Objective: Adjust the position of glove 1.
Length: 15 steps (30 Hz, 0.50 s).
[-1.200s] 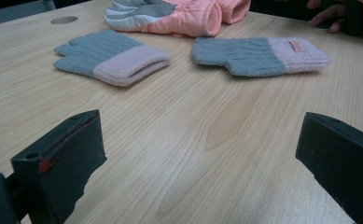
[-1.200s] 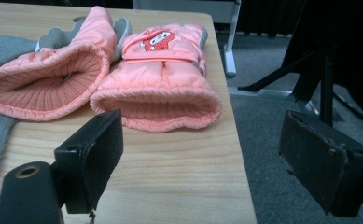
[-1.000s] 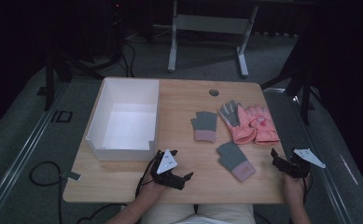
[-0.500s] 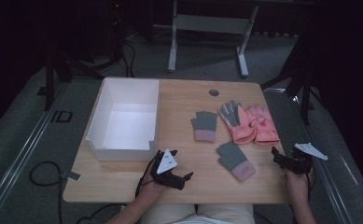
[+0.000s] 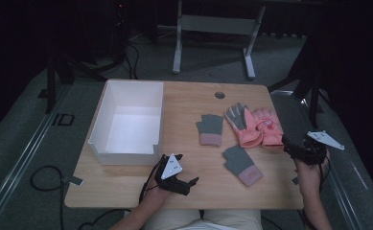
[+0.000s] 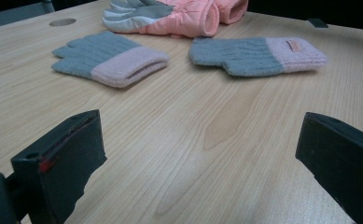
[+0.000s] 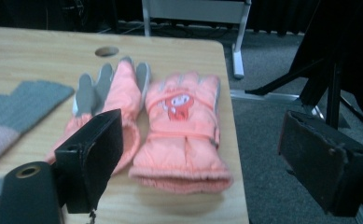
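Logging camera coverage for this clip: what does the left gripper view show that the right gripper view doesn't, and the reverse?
Left gripper view alone: the second grey knit glove with its pink cuff and small label, lying beside the first. Right gripper view alone: the cartoon print on the right-hand pink padded glove, the floor past the table edge and a white stand leg. Both: the pink padded pair, one grey knit glove, the round table hole, and open jaws holding nothing.

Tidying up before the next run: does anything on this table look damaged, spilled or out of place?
Nothing stands out. The two grey knit gloves and the pink gloves lie flat and look intact. The white box sits upright. One pink glove's cuff reaches the table edge, but it isn't hanging off.
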### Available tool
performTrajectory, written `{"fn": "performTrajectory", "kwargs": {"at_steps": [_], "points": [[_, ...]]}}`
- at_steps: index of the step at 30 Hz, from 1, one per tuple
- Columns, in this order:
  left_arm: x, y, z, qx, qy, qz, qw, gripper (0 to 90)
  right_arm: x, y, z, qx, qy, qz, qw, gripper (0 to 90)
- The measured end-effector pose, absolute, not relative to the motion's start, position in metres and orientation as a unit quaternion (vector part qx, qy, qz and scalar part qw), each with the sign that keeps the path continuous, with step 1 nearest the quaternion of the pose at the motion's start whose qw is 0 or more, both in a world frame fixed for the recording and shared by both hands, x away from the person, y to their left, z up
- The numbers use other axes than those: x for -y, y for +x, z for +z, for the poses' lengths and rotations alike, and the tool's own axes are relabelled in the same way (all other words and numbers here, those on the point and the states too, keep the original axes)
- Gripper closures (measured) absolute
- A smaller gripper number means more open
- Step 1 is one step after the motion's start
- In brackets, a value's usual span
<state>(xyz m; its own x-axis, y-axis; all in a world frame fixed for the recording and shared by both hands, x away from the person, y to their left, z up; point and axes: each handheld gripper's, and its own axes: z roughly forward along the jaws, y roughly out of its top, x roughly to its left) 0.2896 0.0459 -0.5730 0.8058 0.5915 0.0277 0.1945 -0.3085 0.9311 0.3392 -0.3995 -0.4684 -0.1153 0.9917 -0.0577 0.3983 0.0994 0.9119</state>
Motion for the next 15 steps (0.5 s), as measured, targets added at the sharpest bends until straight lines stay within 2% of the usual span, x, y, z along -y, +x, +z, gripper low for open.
{"fn": "performTrajectory", "kwargs": {"at_steps": [15], "points": [[-0.046,0.290,-0.573,-0.252,0.787,0.187,0.531,0.9,0.383,0.343,-0.436,-0.649,0.507,0.425,0.375,11.3]]}}
